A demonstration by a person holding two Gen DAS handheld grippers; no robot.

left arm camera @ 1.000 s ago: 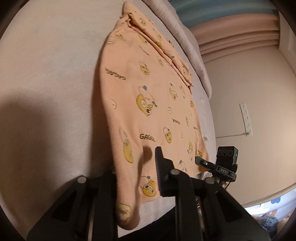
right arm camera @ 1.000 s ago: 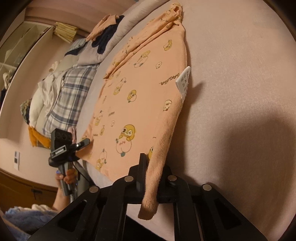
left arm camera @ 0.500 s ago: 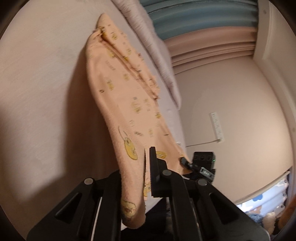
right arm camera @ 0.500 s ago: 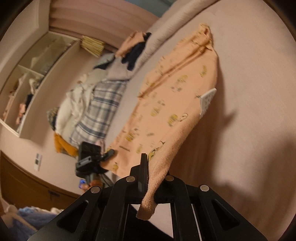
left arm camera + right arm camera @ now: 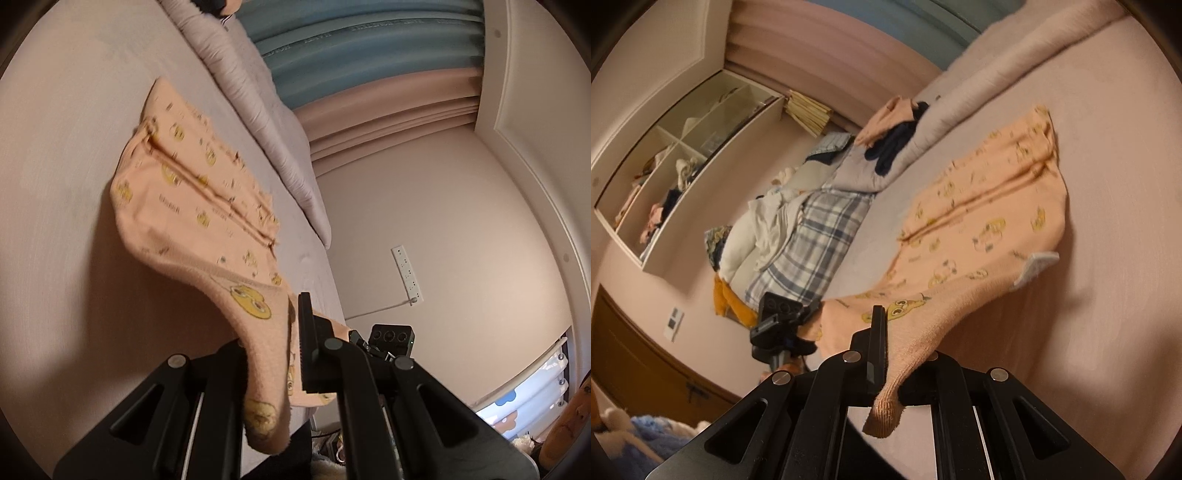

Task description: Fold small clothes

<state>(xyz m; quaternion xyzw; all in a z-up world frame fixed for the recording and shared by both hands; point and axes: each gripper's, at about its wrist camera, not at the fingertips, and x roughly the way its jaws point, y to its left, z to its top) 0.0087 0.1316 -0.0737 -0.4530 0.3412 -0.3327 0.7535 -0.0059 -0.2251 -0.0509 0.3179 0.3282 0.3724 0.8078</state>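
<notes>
A small peach garment printed with yellow cartoon chicks lies on the pale bed sheet; its near hem is lifted off the sheet. My left gripper is shut on one near corner, and the cloth hangs down between its fingers. My right gripper is shut on the other near corner of the garment, with a ribbed edge drooping below the jaws. A white care label sticks out at the garment's right edge. Each view shows the other gripper at the far corner.
A rolled grey duvet runs along the far side of the bed. A plaid cloth and a heap of other clothes lie further along the bed. A wall socket strip and open shelves are on the walls.
Both grippers have risen with the near hem, so more of the garment hangs off the sheet. The views have tilted up towards the walls and curtain.
</notes>
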